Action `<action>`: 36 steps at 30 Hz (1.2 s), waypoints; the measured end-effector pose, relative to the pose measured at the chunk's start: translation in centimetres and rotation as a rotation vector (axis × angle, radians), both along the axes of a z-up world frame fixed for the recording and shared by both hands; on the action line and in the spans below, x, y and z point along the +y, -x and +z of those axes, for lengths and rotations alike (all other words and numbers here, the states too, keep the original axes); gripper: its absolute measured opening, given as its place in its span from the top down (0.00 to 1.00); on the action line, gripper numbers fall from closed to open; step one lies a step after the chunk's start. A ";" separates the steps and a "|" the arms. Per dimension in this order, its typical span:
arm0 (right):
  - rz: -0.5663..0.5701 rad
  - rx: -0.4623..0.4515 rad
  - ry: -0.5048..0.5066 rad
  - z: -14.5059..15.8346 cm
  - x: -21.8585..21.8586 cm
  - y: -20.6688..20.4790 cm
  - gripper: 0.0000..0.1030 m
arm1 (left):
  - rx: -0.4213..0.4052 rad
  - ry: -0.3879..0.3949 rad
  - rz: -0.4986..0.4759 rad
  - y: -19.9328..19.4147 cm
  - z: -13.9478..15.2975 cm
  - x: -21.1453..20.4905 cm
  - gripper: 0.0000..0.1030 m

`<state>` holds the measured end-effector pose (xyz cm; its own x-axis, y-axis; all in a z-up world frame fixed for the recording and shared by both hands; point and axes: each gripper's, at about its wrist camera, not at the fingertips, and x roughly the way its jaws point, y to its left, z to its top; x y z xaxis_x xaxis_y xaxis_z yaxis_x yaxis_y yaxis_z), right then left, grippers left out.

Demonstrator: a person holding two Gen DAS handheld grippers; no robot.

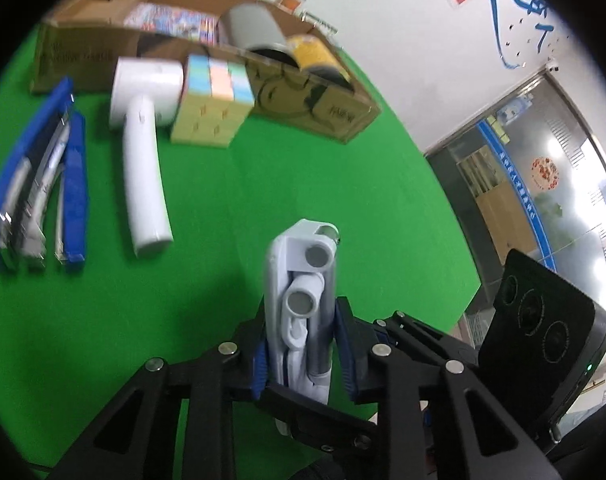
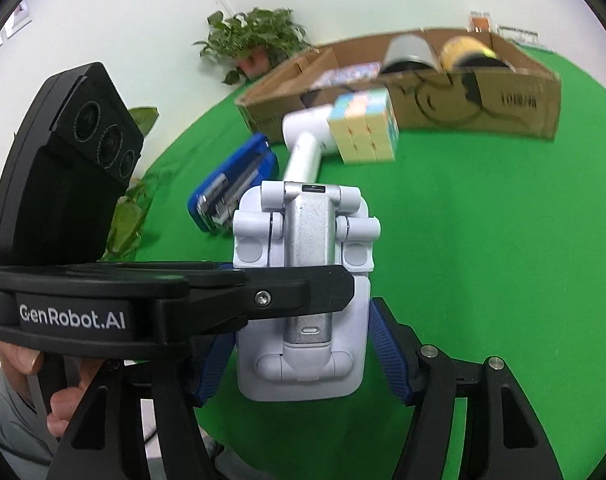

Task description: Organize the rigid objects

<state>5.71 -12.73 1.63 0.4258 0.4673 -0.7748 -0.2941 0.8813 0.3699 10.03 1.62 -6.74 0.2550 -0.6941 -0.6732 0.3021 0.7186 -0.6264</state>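
Green felt table [image 1: 323, 200] meets a white wall beyond the open brown cardboard box [image 2: 483, 96]. Before the box lie a pastel puzzle cube [image 1: 213, 100], a white handheld device [image 1: 143, 152] and a blue stapler [image 1: 39, 176]. The left gripper [image 1: 303, 344] is clamped on a folded white-and-grey plastic stand [image 1: 303, 300]; the right gripper [image 2: 303, 352] has its blue pads wide apart flanking that stand without touching, well short of the box.

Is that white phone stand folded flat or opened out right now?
Folded. The white phone stand has its hinged arms tucked against its base, and the left gripper pinches it as one flat pack.
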 end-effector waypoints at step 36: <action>0.086 -0.114 0.026 13.2 8.9 -29.2 0.41 | -0.148 0.039 0.059 -24.5 13.2 7.6 0.78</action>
